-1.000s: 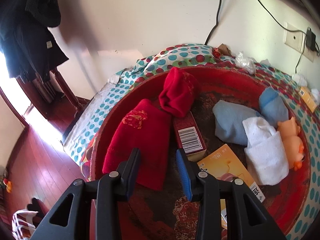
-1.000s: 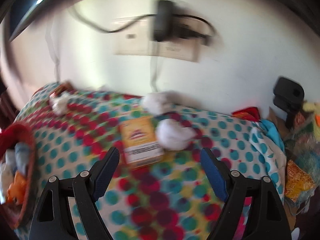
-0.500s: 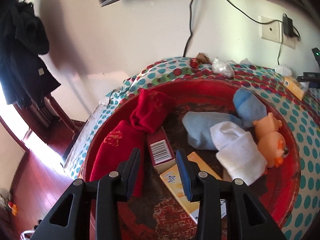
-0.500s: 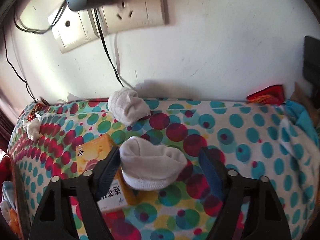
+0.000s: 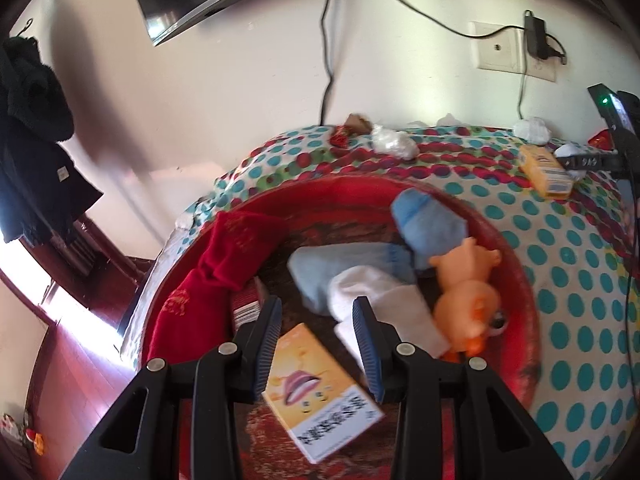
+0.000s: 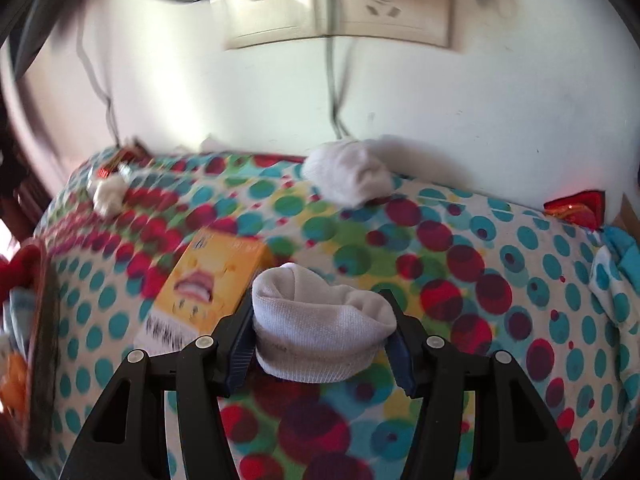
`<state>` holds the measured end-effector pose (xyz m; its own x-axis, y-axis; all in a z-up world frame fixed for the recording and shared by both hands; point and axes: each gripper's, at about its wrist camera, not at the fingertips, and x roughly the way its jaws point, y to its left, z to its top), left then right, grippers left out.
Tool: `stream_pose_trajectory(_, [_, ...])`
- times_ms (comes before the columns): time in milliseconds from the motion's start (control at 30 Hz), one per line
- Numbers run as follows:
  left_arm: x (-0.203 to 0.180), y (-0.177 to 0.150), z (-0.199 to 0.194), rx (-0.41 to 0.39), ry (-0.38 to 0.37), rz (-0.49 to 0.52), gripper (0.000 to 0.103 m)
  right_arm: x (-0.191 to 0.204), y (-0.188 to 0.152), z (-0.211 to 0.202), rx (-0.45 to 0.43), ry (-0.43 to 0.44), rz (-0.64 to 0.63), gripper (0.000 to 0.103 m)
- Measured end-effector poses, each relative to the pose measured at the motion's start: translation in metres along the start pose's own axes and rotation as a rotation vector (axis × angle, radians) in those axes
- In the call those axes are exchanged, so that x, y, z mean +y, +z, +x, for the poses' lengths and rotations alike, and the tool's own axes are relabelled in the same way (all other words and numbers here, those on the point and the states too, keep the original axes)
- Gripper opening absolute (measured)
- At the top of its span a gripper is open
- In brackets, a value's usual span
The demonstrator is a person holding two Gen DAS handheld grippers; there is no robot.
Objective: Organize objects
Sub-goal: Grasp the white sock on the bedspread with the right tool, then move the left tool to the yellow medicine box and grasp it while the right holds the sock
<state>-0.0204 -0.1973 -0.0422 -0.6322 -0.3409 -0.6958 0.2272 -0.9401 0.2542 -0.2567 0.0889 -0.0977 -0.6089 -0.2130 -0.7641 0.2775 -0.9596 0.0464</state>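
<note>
My right gripper is low over the spotted tablecloth, and its jaws are closing on a rolled white sock. Both pads touch the sock's sides. A yellow box lies just left of it, and a second white sock rests by the wall. My left gripper hovers over the red round tray, its jaws slightly apart and holding nothing. The tray holds red socks, blue socks, a white sock, an orange toy, a yellow box and a red box.
The wall with sockets and hanging cables stands right behind the table. A crumpled white wrapper and a red packet lie near the table's back edge. The tray's rim shows at the left. Dark coats hang beyond the table.
My right gripper has come down around the white sock and its jaws have narrowed onto it. My left gripper has drawn back over the tray, its jaws unchanged.
</note>
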Motion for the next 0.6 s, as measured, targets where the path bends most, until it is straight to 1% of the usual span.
stream_pose_trajectory(133, [-0.013,0.011,-0.011,-0.017,-0.025,0.009,0.038,0.01,-0.013,-0.015,-0.031,-0.028,-0.05,0.054])
stream_pose_trajectory(367, [-0.044,0.028,-0.018,-0.017,-0.074,0.029,0.038,-0.006,-0.036,-0.039,-0.048,-0.093,-0.09,0.054])
stream_pose_trajectory(600, [-0.087,0.049,-0.021,-0.019,-0.153,0.063,0.038,-0.034,-0.049,-0.051,-0.036,-0.111,-0.049,0.054])
